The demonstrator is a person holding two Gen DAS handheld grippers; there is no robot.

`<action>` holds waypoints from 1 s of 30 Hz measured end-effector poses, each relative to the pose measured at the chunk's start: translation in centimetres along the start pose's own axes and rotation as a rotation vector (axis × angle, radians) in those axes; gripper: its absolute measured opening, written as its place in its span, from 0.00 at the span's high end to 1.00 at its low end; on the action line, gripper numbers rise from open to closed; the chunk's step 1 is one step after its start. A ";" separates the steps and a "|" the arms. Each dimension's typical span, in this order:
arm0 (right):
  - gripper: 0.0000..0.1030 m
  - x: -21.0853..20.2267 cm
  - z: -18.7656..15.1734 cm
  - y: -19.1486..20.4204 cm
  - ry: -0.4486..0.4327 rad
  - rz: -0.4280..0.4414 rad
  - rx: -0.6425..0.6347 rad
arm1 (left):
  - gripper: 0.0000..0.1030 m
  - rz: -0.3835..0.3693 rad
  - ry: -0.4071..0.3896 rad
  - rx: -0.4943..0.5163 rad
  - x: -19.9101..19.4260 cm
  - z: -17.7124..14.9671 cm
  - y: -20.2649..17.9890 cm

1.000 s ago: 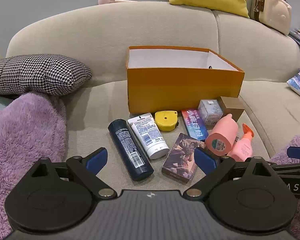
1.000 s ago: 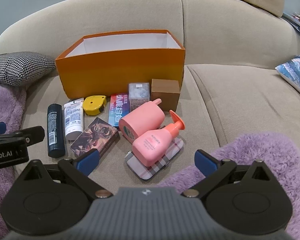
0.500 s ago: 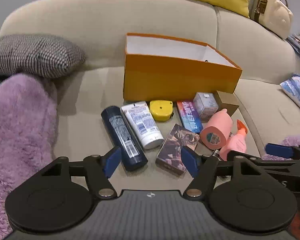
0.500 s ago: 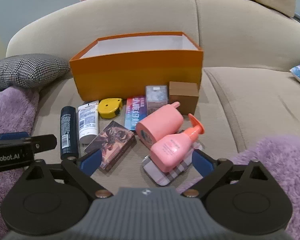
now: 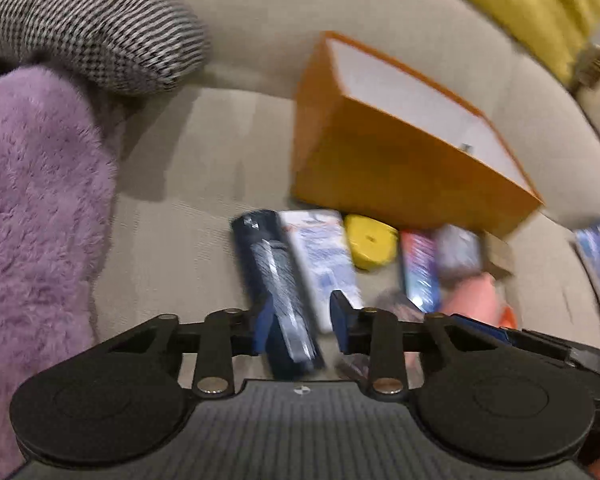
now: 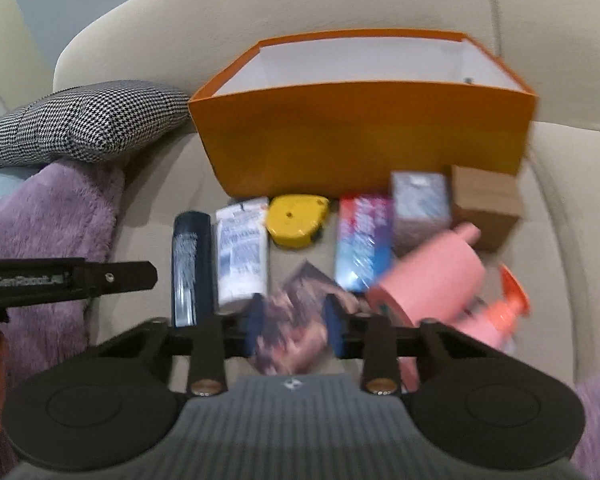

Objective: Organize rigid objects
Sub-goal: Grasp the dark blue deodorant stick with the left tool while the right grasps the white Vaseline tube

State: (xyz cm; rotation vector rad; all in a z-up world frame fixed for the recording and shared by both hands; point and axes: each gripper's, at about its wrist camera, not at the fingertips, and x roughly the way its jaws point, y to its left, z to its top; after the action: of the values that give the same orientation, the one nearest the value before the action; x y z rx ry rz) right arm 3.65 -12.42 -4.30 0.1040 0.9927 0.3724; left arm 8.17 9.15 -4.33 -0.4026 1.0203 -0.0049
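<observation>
Left gripper [image 5: 298, 326] is narrowing around the dark bottle [image 5: 274, 276], right gripper [image 6: 290, 326] around the card box [image 6: 292, 320] (contact blurred), presumably lining up for the orange box [image 6: 364, 128].

My left wrist camera close above the beige sofa seat [image 5: 204, 184], tilted downward, my right wrist camera likewise, facing the open orange cardboard box [image 6: 364, 136] squarely, both sharing that box and the dark blue cylindrical bottle [image 5: 276, 280].
</observation>
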 end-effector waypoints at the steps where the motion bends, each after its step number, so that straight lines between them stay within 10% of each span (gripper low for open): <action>1: 0.75 0.9 0.7 0.1 0.015 0.016 0.002 | 0.65 -0.001 0.010 -0.018 0.6 0.4 0.3; 18: 0.60 11.4 4.4 -0.8 0.193 0.218 0.119 | 0.60 -0.137 0.142 -0.227 7.9 2.1 4.7; 30: 0.75 11.5 4.3 -0.6 0.138 0.242 0.079 | 0.61 -0.138 0.120 -0.222 8.0 2.0 4.8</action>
State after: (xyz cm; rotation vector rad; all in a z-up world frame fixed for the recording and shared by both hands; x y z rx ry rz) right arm 12.98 -8.53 -11.26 0.2746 1.1349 0.5673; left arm 13.26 12.69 -11.61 -0.6815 1.1139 -0.0409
